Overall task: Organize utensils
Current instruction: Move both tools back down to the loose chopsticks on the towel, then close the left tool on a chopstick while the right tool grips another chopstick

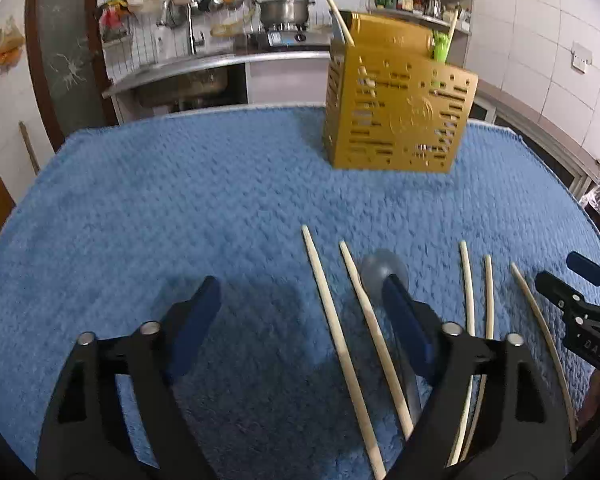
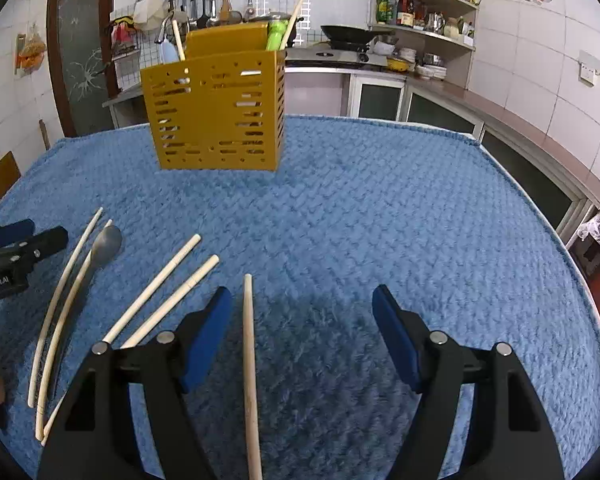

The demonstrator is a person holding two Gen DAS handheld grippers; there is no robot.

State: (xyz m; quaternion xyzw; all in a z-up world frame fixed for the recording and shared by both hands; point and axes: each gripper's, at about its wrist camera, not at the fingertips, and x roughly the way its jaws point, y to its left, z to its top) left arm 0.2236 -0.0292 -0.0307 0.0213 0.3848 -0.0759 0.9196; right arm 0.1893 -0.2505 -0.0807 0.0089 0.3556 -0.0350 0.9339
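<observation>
A yellow perforated utensil holder (image 1: pixel 398 120) (image 2: pixel 216 112) stands at the far side of the blue towel, with chopsticks and a green item in it. Several loose wooden chopsticks (image 1: pixel 336 336) (image 2: pixel 156 284) and a grey spoon (image 1: pixel 380 270) (image 2: pixel 106 246) lie on the towel near me. My left gripper (image 1: pixel 300 300) is open above the towel; its right finger (image 1: pixel 404 320) covers part of the spoon. My right gripper (image 2: pixel 302 312) is open, with one chopstick (image 2: pixel 250 360) lying between its fingers. Each gripper shows at the edge of the other's view.
The blue towel (image 1: pixel 180 208) (image 2: pixel 400 208) covers the table. Behind it are a kitchen counter with a sink (image 1: pixel 188 76), a pot on a stove (image 1: pixel 286 10), a wok (image 2: pixel 348 34) and shelves with bottles (image 2: pixel 416 12).
</observation>
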